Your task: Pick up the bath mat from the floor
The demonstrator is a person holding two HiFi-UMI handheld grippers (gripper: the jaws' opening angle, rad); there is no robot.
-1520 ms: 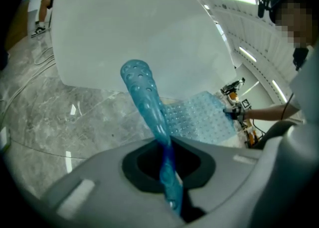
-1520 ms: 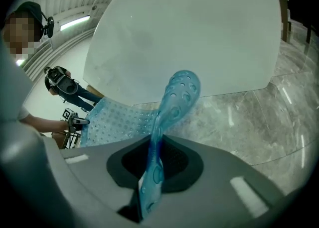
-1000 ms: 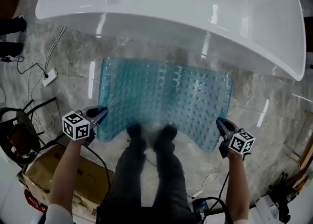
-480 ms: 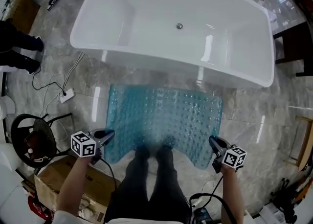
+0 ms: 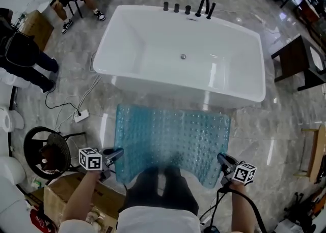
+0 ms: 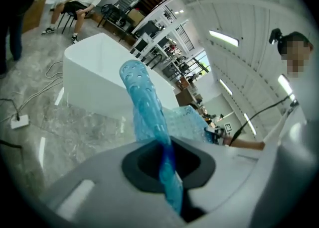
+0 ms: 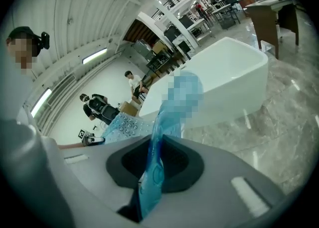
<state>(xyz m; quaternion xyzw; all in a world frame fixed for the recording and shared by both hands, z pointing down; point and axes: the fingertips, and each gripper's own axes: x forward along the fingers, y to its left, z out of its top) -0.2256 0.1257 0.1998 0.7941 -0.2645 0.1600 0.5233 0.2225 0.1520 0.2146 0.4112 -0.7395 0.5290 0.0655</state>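
Observation:
The bath mat (image 5: 170, 136) is translucent blue with rows of bumps. It hangs spread between my two grippers in front of the white bathtub (image 5: 179, 54), its near edge sagging over my legs. My left gripper (image 5: 118, 153) is shut on the mat's near left corner; in the left gripper view the mat (image 6: 149, 112) runs edge-on between the jaws. My right gripper (image 5: 222, 159) is shut on the near right corner, and the right gripper view shows the mat (image 7: 158, 148) pinched between its jaws.
The marble floor (image 5: 285, 125) lies all around. A cardboard box (image 5: 61, 196) and a black stool (image 5: 46, 150) stand at my left, with a cable and power strip (image 5: 80, 116). A dark wooden table (image 5: 295, 61) stands at the right. People (image 5: 23, 54) sit and stand at the far left.
The view has risen: the tub and mat look smaller and the whole tub now shows. Both grippers keep their grip on the mat's corners, which has come up with them.

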